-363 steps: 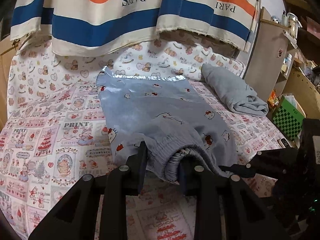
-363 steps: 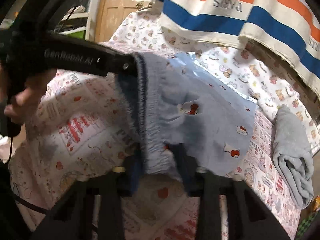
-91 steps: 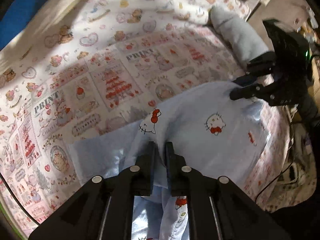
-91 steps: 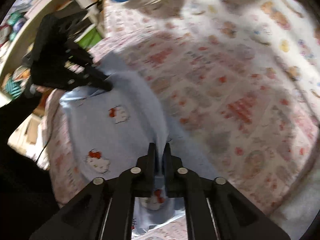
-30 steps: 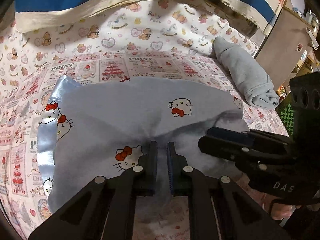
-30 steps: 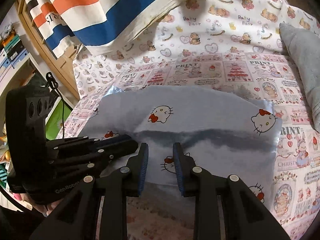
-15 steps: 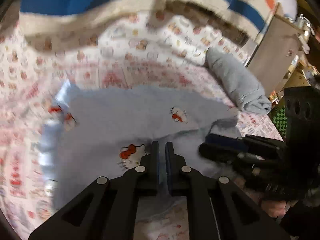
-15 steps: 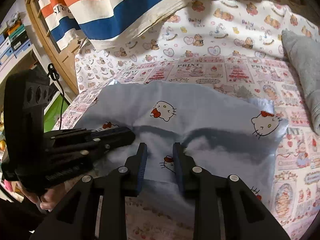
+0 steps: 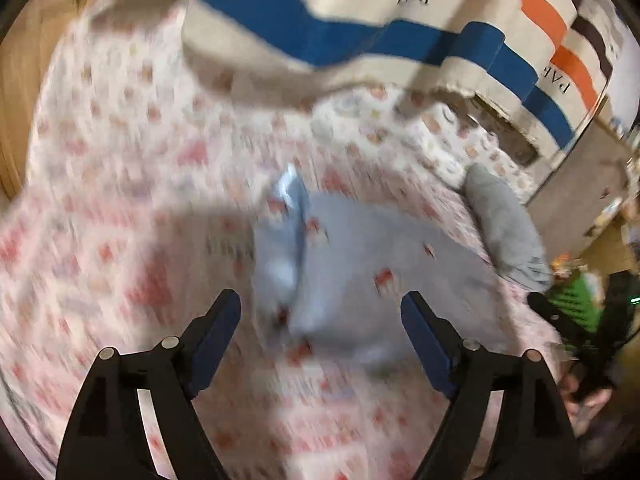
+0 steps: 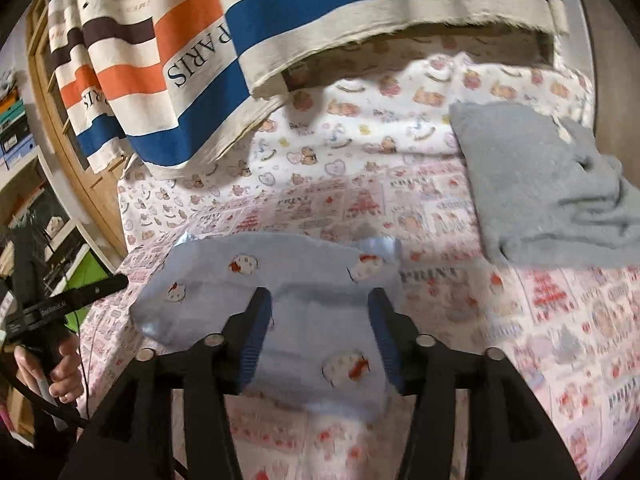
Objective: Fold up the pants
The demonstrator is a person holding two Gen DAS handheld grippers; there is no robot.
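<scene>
Pants (image 10: 304, 316), pale blue with a small cat print, lie folded into a compact flat packet on the patterned bed sheet (image 10: 540, 320), in the lower middle of my right wrist view and in the middle of my left wrist view, which is badly blurred. I judge them light, soft and limp: thin cloth that will sag and slide out of its fold if lifted by one layer only. If I take hold again, I would pinch all layers together at a folded edge or a corner, one tong at each end, so the packet keeps its shape.

My left gripper (image 9: 320, 320) points down at a slant toward the bed. Its jaws are opening and stand wide; the packet shows beyond the gap, but neither pad presses on it.

My right gripper (image 10: 320, 328) also tilts downward over the near part of the pants. Its jaws are opening too, with the cloth showing between them but not pinched, as far as I can tell.

At the left edge of the right wrist view I see my hand (image 10: 56, 368) wrapped around the other tong's handle.

A rolled grey garment (image 10: 540, 192) lies apart at the right, and a striped cloth (image 10: 280, 40) hangs above the bed.
</scene>
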